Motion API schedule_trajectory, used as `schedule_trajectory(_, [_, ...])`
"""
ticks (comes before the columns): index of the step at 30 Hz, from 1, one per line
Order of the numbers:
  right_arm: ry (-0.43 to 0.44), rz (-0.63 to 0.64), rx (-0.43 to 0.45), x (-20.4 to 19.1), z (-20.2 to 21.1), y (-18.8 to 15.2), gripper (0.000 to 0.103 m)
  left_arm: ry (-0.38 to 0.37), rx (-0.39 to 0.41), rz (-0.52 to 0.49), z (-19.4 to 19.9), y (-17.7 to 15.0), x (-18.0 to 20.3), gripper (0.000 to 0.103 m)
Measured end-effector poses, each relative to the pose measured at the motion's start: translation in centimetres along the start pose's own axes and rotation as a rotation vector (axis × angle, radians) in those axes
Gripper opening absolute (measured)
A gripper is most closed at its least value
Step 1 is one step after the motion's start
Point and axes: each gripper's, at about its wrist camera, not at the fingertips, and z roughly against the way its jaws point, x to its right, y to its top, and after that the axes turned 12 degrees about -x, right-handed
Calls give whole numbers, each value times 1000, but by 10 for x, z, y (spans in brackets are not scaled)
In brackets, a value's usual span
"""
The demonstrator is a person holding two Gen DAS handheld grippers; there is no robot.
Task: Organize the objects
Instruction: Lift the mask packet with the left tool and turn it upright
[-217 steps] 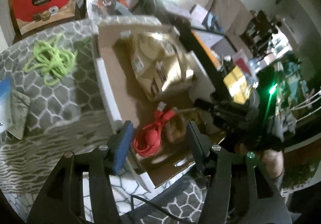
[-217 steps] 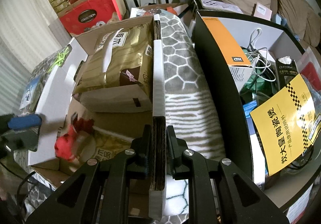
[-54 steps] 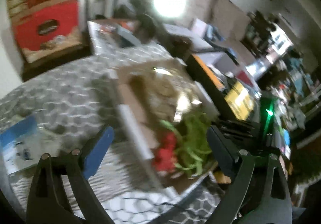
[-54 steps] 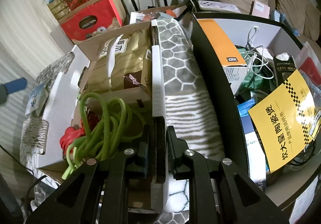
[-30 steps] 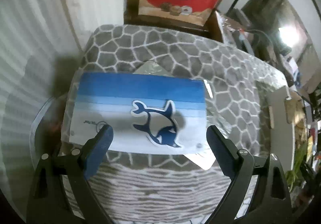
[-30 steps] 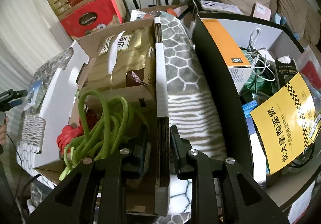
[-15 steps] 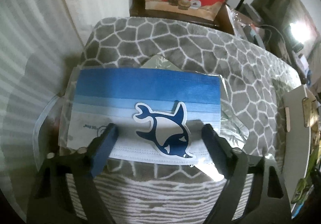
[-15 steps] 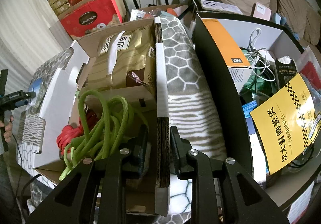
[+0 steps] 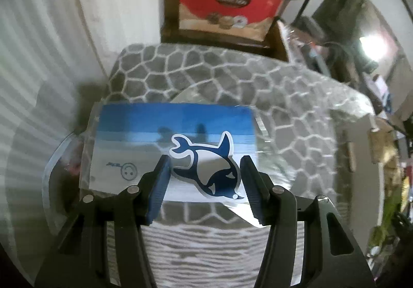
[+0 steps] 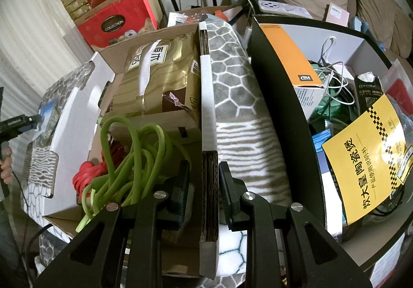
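Mask pack (image 9: 175,138): flat, glossy clear plastic sleeve with a blue-to-white card inside and a dolphin sticker (image 9: 206,166) on it. It's lying on the blanket, right in front of your left claw.
Blanket (image 9: 232,86): fuzzy grey, with a white cobblestone pattern up top and wavy stripes nearer you.
Left claw (image 9: 205,171): your jaws are closing, about half open, one blue pad on each side of the dolphin. Can't tell if the pads press the pack yet, looks like not.
Right claw (image 10: 202,182): clenched on the edge of the cardboard box's flap (image 10: 207,112), corrugated edge between the pads.
Cardboard box (image 10: 77,107): brown inside, white outside, holding a shiny gold bag (image 10: 160,76), a tangled lime-green rope (image 10: 134,158) and a red cord (image 10: 85,182).
Further out: red gift box (image 9: 227,6) behind the blanket.
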Motion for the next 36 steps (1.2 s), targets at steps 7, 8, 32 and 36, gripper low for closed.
schedule_trajectory(7, [-1, 0, -1, 0, 0, 0, 24, -103, 41, -114, 34, -6, 49, 52])
schedule_trajectory(8, [-1, 1, -1, 0, 0, 0, 24, -123, 42, -132, 38, -8, 58, 52])
schedule_trajectory(32, [3, -1, 0, 1, -1, -1, 24, -292, -83, -391, 16, -29, 229, 64])
schedule_trajectory(36, [3, -1, 0, 1, -1, -1, 24, -300, -81, -379, 18, -28, 222, 67])
